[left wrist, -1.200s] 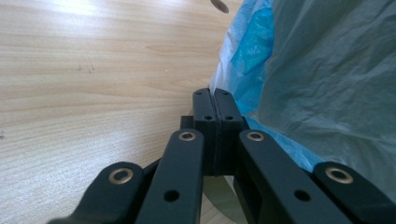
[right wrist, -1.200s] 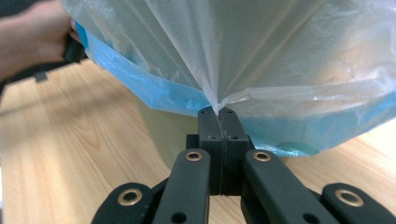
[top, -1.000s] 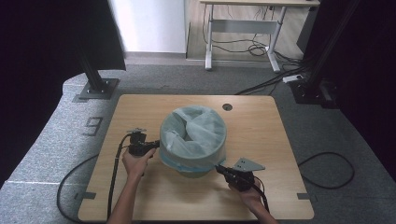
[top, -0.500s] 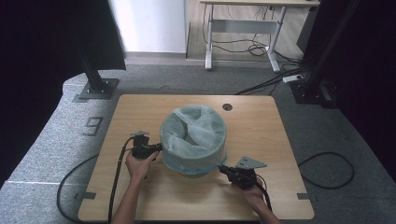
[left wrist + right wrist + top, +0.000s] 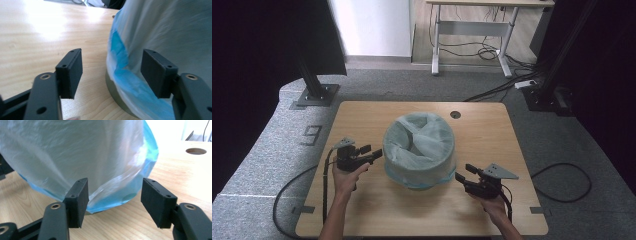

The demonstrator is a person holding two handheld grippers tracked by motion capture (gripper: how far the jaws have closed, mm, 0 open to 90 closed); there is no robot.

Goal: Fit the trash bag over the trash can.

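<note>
Wooden table (image 5: 362, 115) carries a round bin (image 5: 419, 150) near its centre, slightly toward the near edge. The bin is lined with a pale, thin plastic bag (image 5: 432, 132) whose top is folded over the rim and hangs down the outside wall; the hanging hem shows bright blue where it bunches close to the tabletop. In the left gripper view the bag (image 5: 162, 32) drapes down the bin's side, a blue fold runs along its lower part, and a strip of the bin's grey wall (image 5: 112, 85) is bare beneath the hem. In the right gripper view the bag (image 5: 75, 152) balloons out over the table, its blue lower edge (image 5: 117, 197) sagging close to the wood. A round cable hole (image 5: 455, 114) sits in the table on the far side of the bin. Left gripper (image 5: 373, 153) is held at the bin's left side, tips pointing at the bag and just beside it; jaws stand wide apart, nothing between them, contact with the bag not discernible. Right gripper (image 5: 463, 173) is at the bin's near right, tips aimed at the lower hem, near it but apart; jaws likewise spread wide and empty. A black cable (image 5: 302, 180) trails from the left gripper off the table's near left edge.
</note>
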